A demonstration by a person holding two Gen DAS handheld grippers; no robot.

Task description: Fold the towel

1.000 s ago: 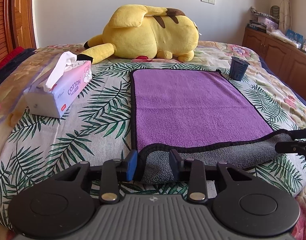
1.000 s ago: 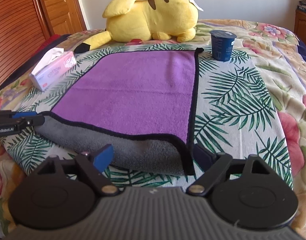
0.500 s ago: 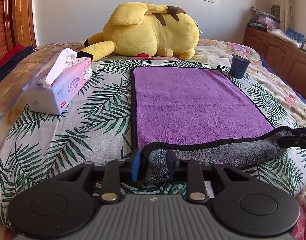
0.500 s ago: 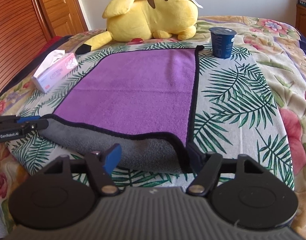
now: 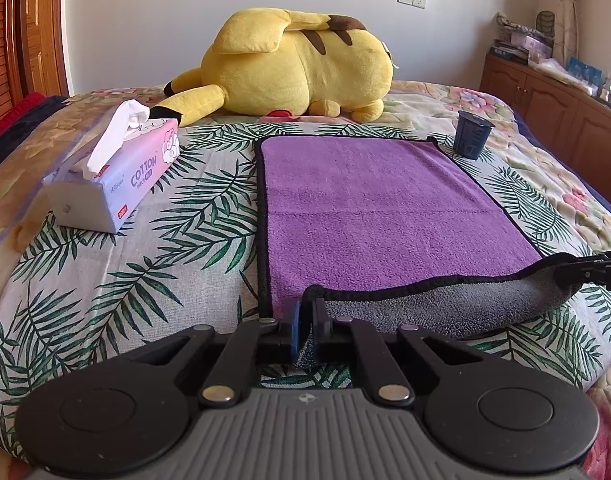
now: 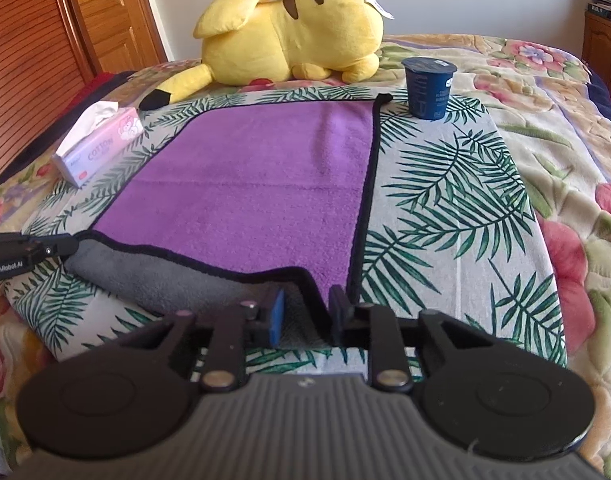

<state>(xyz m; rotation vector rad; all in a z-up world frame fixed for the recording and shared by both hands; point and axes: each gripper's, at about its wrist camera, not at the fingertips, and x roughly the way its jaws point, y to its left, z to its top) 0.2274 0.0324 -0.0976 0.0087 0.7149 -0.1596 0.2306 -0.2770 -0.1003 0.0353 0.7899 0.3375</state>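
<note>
A purple towel (image 5: 369,208) with black trim and a grey underside lies flat on the bed; it also shows in the right wrist view (image 6: 257,184). Its near edge is rolled up, showing the grey side (image 5: 445,304). My left gripper (image 5: 306,322) is shut on the towel's near left corner. My right gripper (image 6: 305,314) has its jaws around the near right corner, narrowed but with a gap that the cloth fills. Each gripper's tip shows at the edge of the other view, the right gripper on the right (image 5: 589,272) and the left gripper on the left (image 6: 21,252).
A yellow plush toy (image 5: 297,68) lies at the far end of the bed. A tissue pack (image 5: 113,176) sits left of the towel. A dark blue cup (image 6: 428,88) stands by the towel's far right corner. Wooden cabinets (image 5: 553,96) stand to the right.
Both grippers have closed in on the near corners of the towel. The left jaws went from a clear gap to shut on the cloth. The right jaws narrowed a lot.
</note>
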